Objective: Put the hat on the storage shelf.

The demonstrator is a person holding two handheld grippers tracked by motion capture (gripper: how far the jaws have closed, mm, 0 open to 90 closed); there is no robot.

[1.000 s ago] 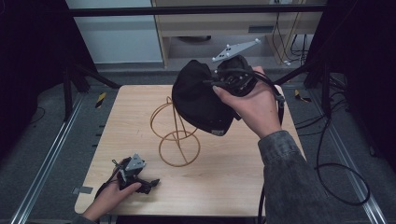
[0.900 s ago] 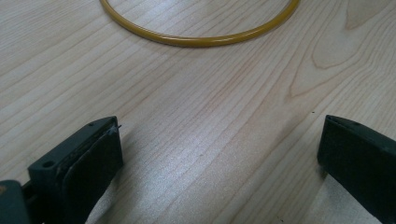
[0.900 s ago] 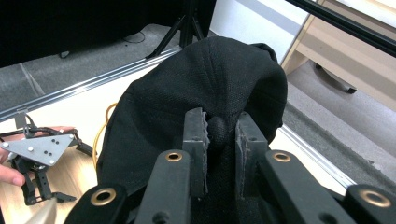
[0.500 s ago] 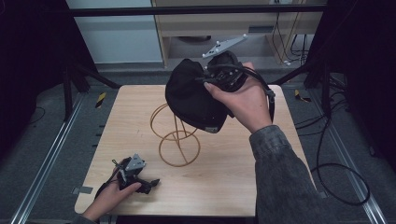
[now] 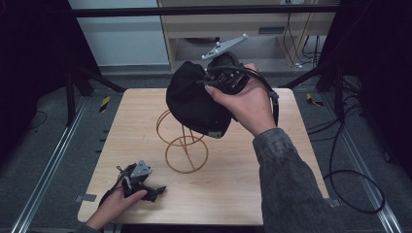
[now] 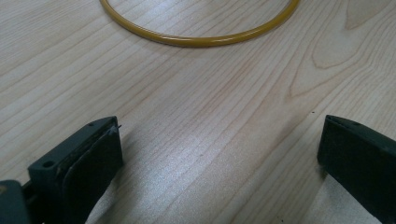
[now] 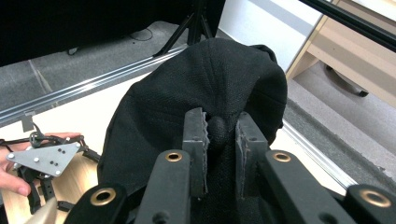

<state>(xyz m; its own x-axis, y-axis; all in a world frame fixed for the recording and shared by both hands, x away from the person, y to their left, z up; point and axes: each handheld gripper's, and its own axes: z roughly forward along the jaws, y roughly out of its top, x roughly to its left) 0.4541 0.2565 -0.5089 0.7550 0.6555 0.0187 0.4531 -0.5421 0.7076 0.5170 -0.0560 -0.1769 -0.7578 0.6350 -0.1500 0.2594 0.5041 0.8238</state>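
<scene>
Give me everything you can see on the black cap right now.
The black cap is soft woven fabric with seams running up to a small button on its crown. The right gripper is shut on that crown button, pinching it between its toothed pads, and holds the cap in the air, its cloth bunched and sagging. In the high view it hangs over the top of the yellow wire stand on the wooden table; whether cap and wire touch cannot be told. A small label shows at its lower edge.

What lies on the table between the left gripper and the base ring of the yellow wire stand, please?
Nothing: in the left gripper view, bare wooden table stretches from the open left gripper to the stand's ring.
</scene>
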